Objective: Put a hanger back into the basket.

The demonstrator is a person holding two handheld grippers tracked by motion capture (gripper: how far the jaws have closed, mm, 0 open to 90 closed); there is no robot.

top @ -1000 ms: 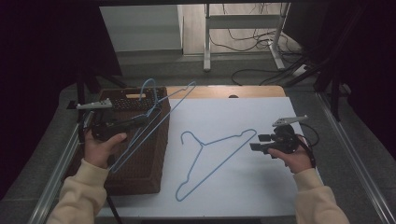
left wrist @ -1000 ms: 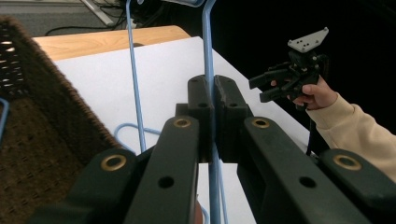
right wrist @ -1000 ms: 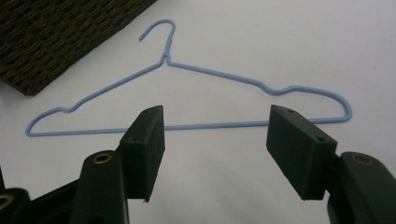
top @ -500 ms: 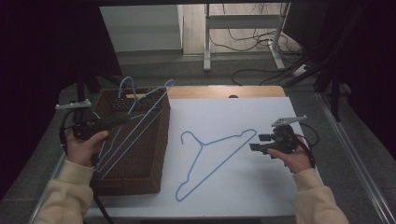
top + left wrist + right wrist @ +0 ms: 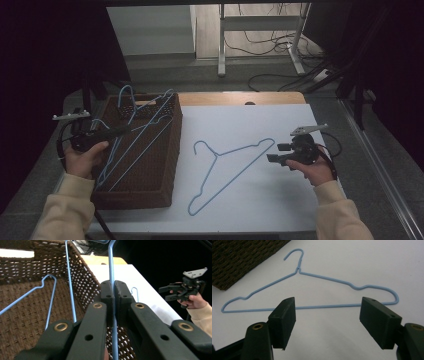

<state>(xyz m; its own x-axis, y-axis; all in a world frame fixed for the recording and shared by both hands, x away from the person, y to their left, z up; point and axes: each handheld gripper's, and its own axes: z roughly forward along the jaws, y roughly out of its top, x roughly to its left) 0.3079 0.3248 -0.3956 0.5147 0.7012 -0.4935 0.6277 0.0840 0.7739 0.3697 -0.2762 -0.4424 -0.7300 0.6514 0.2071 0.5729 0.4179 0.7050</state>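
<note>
My left gripper (image 5: 124,131) is shut on the wire of a blue hanger (image 5: 150,125) that lies slanted over the brown wicker basket (image 5: 150,195). In the left gripper view the pads clamp that hanger (image 5: 110,262), and a second blue hanger (image 5: 50,300) rests inside the basket (image 5: 22,322). A third blue hanger (image 5: 235,175) lies flat on the white table. My right gripper (image 5: 272,157) hovers just off this hanger's right end. In the right gripper view, my right gripper (image 5: 327,315) has just been opening its jaws; no pad touches the hanger (image 5: 312,307) lying beyond them.
The basket stands at the table's left side, its corner (image 5: 242,257) near the flat hanger's hook. The white table top (image 5: 280,200) stretches to the right and front. Cables and a metal stand's legs (image 5: 260,55) sit on the floor behind the table.
My left hand has moved left and a little down, swinging its hanger from the basket's right rim to over the basket. The right hand stayed put.
</note>
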